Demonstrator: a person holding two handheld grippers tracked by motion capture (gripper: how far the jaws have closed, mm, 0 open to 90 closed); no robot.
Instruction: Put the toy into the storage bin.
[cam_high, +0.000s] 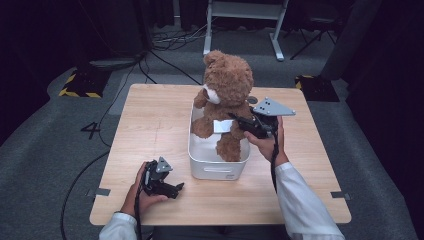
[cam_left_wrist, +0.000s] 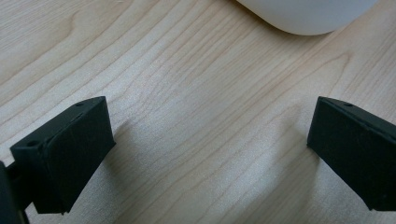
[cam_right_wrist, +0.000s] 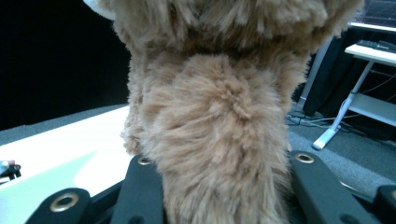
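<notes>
A brown teddy bear (cam_high: 227, 85) sits upright in a white bin (cam_high: 217, 165) at the middle of the wooden table (cam_high: 150, 125), with a white tag on its belly. My right gripper (cam_high: 241, 123) reaches in from the right and is shut on the bear's arm. In the right gripper view the furry arm (cam_right_wrist: 215, 116) fills the gap between both jaws of the right gripper (cam_right_wrist: 219, 186). My left gripper (cam_high: 175, 189) rests on the table near the front edge, left of the bin. Its jaws stand wide apart over bare wood (cam_left_wrist: 208, 140), with the bin's rounded corner (cam_left_wrist: 303, 14) ahead.
The table's left half and front right are bare wood. Beyond the far edge, a white desk frame (cam_high: 245, 20) stands on grey carpet with cables (cam_high: 170, 40) across the floor. Yellow-and-black striped bases (cam_high: 80, 85) sit at the back left and right.
</notes>
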